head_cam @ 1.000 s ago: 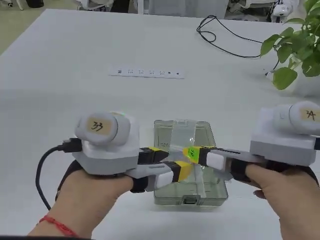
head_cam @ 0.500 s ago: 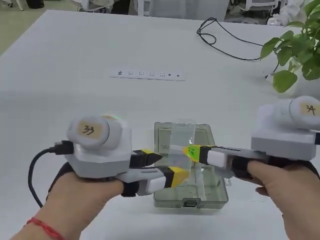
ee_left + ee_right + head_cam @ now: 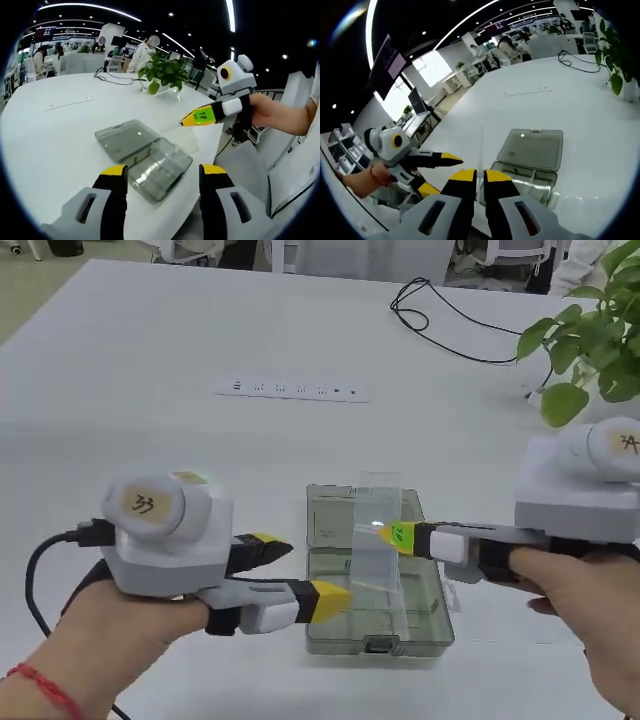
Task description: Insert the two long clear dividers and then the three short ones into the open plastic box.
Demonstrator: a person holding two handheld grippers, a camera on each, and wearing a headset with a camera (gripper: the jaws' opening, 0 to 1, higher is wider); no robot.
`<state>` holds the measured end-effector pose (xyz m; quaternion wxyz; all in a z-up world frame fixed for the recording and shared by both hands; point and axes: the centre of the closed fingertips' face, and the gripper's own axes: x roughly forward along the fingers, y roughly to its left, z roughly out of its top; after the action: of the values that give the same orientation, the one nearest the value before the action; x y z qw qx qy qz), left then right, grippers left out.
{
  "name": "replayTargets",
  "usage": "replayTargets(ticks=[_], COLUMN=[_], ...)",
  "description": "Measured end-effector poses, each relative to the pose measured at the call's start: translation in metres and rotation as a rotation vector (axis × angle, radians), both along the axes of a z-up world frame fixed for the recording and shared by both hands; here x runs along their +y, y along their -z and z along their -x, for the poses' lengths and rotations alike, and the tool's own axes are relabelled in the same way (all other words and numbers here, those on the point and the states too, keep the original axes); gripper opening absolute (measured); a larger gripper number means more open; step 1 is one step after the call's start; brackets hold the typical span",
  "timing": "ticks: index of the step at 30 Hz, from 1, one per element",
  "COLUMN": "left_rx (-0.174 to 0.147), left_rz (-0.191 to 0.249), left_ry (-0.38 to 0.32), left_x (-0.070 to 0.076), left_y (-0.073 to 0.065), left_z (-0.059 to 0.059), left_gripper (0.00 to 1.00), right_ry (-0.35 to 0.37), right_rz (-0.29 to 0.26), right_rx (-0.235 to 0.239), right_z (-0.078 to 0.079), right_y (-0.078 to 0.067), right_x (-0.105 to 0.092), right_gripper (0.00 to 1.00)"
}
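While the open plastic box (image 3: 340, 640) is sitting on the white bench (image 3: 150, 450) with its lid lying flat beyond its base, the right tongs (image 3: 397, 534) are reaching in over the box from its right side. Their yellow tips are pressing almost together on a clear divider (image 3: 362, 540). The divider is hanging above the box's middle, and I cannot tell whether its lower edge is touching the base. In the right gripper view the same tongs (image 3: 481, 176) are pinching the divider (image 3: 481, 145) edge-on as a thin pale line, with the box (image 3: 532, 147) lying just past it. A thin clear partition seems to be standing inside the base there, though glare is making it hard to be sure. The left tongs (image 3: 298, 571) are hovering at the box's left front corner with their jaws spread wide and nothing between them. In the left gripper view these tongs (image 3: 164, 171) are framing the box (image 3: 125, 140) between their open tips. The right tongs (image 3: 186, 121) are coming in over the box's far edge, carrying the divider (image 3: 182, 139) beneath a green-labelled tip. A white power strip (image 3: 292, 389) is lying well beyond the box. A black cable (image 3: 450, 315) is looping farther off, and a potted plant (image 3: 590, 330) is standing far to the box's right.
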<state>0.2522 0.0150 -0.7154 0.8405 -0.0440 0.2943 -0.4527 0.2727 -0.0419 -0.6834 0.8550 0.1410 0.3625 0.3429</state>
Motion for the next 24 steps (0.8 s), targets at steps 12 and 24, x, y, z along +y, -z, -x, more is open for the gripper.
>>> replayTargets(ticks=[12, 24], left_rx=[-0.037, -0.099], left_rz=[-0.028, -0.036], left_ry=[0.063, 0.124], left_x=[0.007, 0.012], left_y=[0.009, 0.013], left_z=[0.003, 0.008], left_gripper=[0.76, 0.97], right_ry=[-0.008, 0.014], right_rz=[0.037, 0.080], right_rx=[0.059, 0.156], right_z=[-0.003, -0.008], right_y=[0.002, 0.007], right_x=[-0.009, -0.010], right_gripper=[0.07, 0.07])
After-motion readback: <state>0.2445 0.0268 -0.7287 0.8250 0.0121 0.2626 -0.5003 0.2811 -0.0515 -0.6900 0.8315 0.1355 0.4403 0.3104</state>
